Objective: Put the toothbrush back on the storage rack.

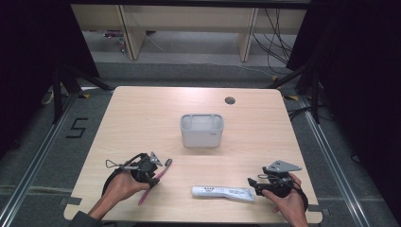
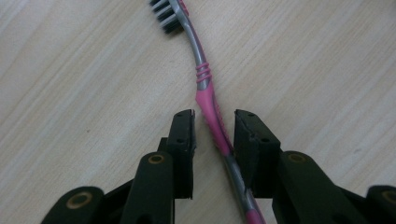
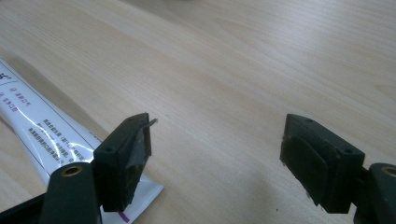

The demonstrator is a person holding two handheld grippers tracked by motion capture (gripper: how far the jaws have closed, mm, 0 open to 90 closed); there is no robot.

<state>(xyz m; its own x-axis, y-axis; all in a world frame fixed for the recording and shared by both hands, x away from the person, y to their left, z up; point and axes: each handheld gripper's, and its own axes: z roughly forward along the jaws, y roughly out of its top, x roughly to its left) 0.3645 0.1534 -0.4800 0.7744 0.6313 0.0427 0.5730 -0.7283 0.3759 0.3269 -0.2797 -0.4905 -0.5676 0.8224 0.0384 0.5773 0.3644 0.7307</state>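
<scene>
Nearest us, at the table's (image 1: 142, 118) front edge, our 2 hands hold 2 grippers. Across that light wood top, the white rectangular bin (image 1: 202, 129) stands upright at the middle, well apart from both grippers, with a small round grommet hole (image 1: 230, 100) near the far edge behind it. Our left gripper (image 2: 213, 122) sits by the front left corner, its jaws apart and straddling the handle of the toothbrush (image 2: 205, 88) without clamping it; in the left gripper view the handle runs between the pads, closer to the right-hand one. Our right gripper (image 3: 217, 140) is by the front right corner, its jaws spread wide over bare wood. Just beside its left jaw lies the white toothpaste tube (image 3: 51, 140), flat along the front edge between the 2 grippers. That pink and grey toothbrush lies flat on the wood, bristles pointing toward the table's middle.
</scene>
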